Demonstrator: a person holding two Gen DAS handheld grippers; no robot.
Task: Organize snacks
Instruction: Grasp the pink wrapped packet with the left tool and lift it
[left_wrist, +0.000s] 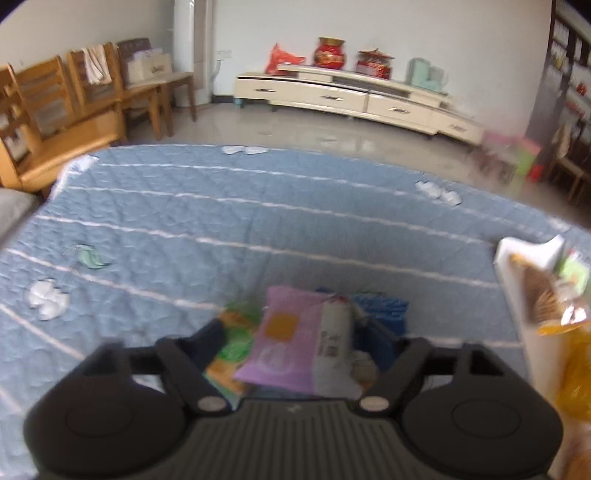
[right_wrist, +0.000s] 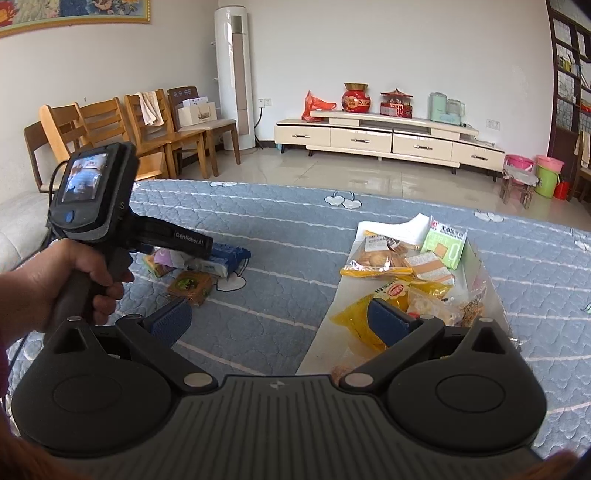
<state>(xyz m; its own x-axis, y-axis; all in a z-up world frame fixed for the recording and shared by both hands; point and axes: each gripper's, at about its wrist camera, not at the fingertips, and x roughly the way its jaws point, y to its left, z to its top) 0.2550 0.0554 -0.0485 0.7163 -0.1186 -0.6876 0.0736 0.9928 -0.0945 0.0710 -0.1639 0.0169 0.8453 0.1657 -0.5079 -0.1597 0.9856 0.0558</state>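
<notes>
1. Jaws: left gripper (left_wrist: 295, 332) part open around purple packet (left_wrist: 284, 339), contact unclear; right gripper (right_wrist: 284, 321) wide, empty.
2. Loose snacks (right_wrist: 192, 284) mid-quilt (right_wrist: 295, 258); white tray (right_wrist: 321, 343) heaped at right.
3. Bare quilt between piles, far edge clear.

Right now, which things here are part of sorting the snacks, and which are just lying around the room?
Part of the job: purple packet, white packet, blue packet, orange snack, white tray, yellow bag.

Just around: wooden chairs, TV cabinet, red jar, buckets.
</notes>
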